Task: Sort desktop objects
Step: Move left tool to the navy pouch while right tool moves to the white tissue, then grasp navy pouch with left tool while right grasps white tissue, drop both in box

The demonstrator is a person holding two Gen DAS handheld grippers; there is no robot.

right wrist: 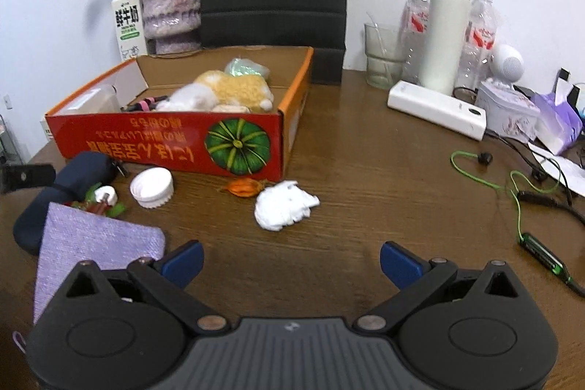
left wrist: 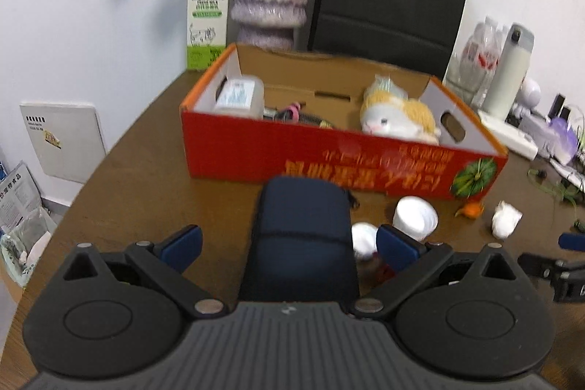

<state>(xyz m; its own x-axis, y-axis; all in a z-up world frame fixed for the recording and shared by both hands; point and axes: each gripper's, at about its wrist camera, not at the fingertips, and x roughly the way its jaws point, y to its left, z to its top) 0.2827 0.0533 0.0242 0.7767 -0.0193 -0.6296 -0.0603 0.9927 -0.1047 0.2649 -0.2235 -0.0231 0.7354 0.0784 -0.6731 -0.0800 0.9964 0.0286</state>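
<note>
While my left tool stands released with its jaws wide on either side of the dark blue pouch, apart from it, my right tool hangs just as released over bare bench. The pouch lies just before the red cardboard box, which holds a plush toy and a clear plastic container. A white cap, a crumpled tissue and a lilac cloth lie near the box's front side.
</note>
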